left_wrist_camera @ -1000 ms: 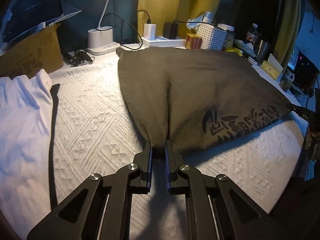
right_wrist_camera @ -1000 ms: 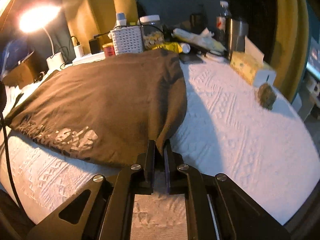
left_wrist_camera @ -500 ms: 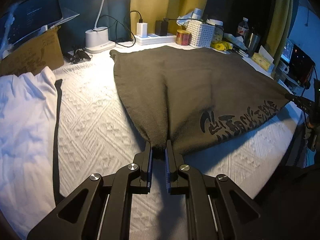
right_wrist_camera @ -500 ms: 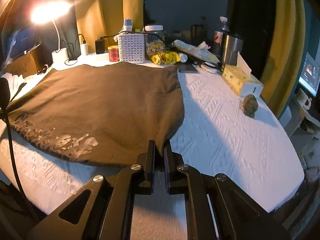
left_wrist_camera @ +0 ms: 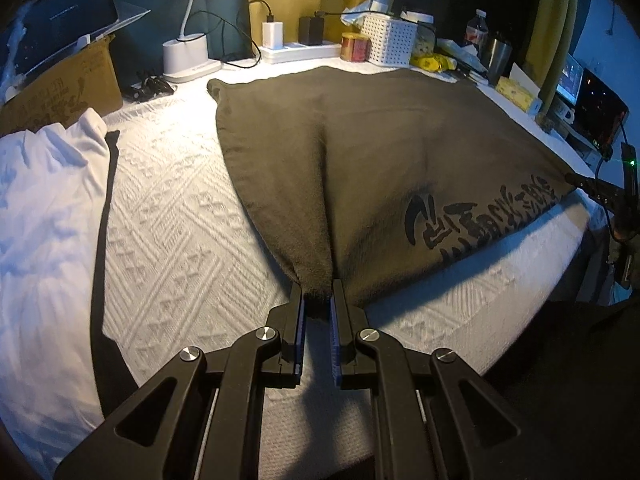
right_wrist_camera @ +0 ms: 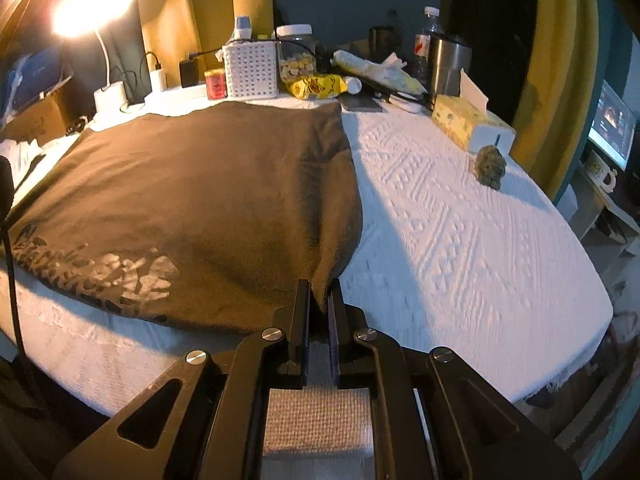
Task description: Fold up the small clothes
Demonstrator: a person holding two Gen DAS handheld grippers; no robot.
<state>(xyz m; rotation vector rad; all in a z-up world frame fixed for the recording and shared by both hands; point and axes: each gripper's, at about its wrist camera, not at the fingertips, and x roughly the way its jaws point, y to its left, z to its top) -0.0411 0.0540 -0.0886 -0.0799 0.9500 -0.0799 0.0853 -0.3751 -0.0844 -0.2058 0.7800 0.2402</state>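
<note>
A dark brown garment (left_wrist_camera: 380,168) with black printed lettering (left_wrist_camera: 480,220) lies spread on the white textured tablecloth (left_wrist_camera: 168,216). My left gripper (left_wrist_camera: 318,300) is shut on its near left corner. My right gripper (right_wrist_camera: 319,300) is shut on its near right corner (right_wrist_camera: 320,284). In the right wrist view the garment (right_wrist_camera: 200,192) stretches to the left, and its print (right_wrist_camera: 120,276) looks pale. The near edge is held slightly off the table between the two grippers. The right gripper's tip shows at the far right of the left wrist view (left_wrist_camera: 588,186).
A white garment (left_wrist_camera: 44,220) lies at the left. Along the back stand a cardboard box (left_wrist_camera: 60,88), lamp base (left_wrist_camera: 186,54), power strip (left_wrist_camera: 296,50), white basket (right_wrist_camera: 250,70), jar (right_wrist_camera: 296,56), steel tumbler (right_wrist_camera: 448,64) and tissue box (right_wrist_camera: 468,126). A small dark lump (right_wrist_camera: 490,166) sits at the right.
Both grippers have pulled back toward the table's near edge with the garment's corners, drawing it flatter and more spread out. Both stay shut on the cloth.
</note>
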